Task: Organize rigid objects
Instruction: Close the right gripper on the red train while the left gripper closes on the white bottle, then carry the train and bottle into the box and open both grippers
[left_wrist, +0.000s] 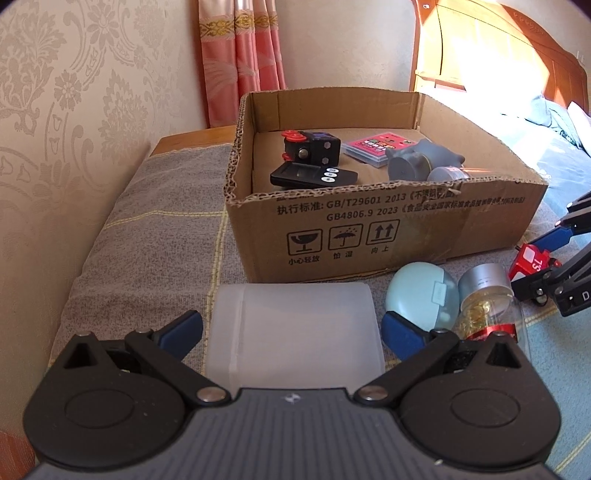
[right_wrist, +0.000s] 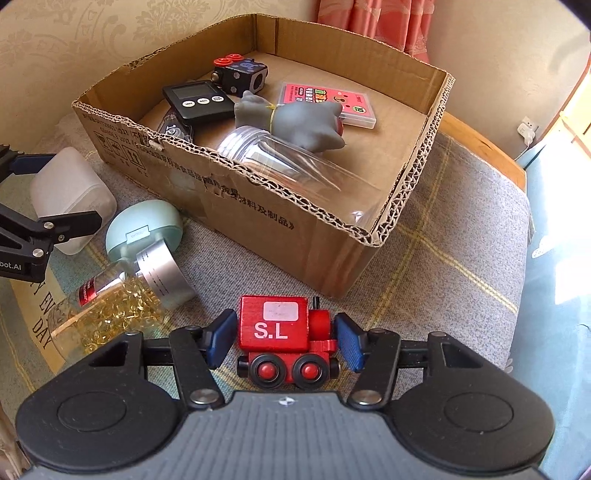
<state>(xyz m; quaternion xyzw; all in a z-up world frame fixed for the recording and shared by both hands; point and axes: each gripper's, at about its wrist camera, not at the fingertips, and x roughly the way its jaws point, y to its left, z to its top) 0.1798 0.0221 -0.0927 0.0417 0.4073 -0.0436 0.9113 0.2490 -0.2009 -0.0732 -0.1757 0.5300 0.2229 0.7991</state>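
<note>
clear bottle (right_wrist: 291, 166) in box (right_wrist: 295, 229), right-wrist only

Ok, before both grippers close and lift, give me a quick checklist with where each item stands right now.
1. Left gripper straddles the translucent white container: ok, one pad on each side, jaws open.
2. Right gripper straddles the red toy train: ok, jaws open, pads close to both sides.
3. Pads already touching the train: cannot tell.
4. Left pad clear of the teal round case: not ok, the case sits right beside the right-hand pad.
5. Room in the cardboard box: ok, bare floor shows near the pink card pack.
6. Capsule bottle clear of the train: ok, it lies apart to the side.
</note>
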